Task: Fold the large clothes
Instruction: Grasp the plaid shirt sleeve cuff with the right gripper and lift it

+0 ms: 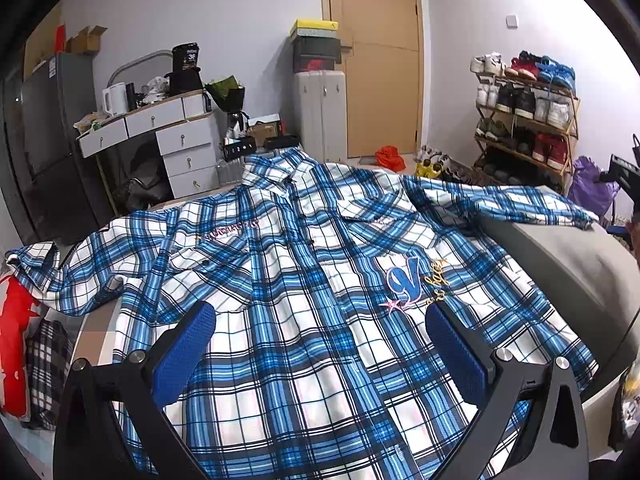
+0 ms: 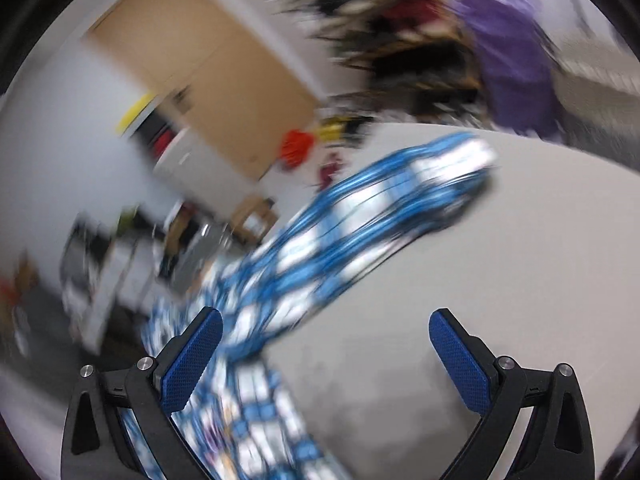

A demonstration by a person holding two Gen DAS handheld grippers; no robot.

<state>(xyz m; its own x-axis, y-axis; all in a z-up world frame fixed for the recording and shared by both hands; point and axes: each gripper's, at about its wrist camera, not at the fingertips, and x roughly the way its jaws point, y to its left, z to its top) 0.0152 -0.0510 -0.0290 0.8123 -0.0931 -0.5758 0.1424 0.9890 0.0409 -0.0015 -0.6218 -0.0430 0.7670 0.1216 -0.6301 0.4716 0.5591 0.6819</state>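
Left gripper: one, jaws spread wide, empty, hovering over one blue-and-white plaid shirt laid flat, front up, on the grey bed. Right gripper: one, likewise released, tilted above one outstretched sleeve; view blurred

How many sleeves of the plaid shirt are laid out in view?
2. One sleeve runs off the shirt to the left, ending near a red bag. The other sleeve stretches right across the grey surface; the blurred right wrist view shows it too.
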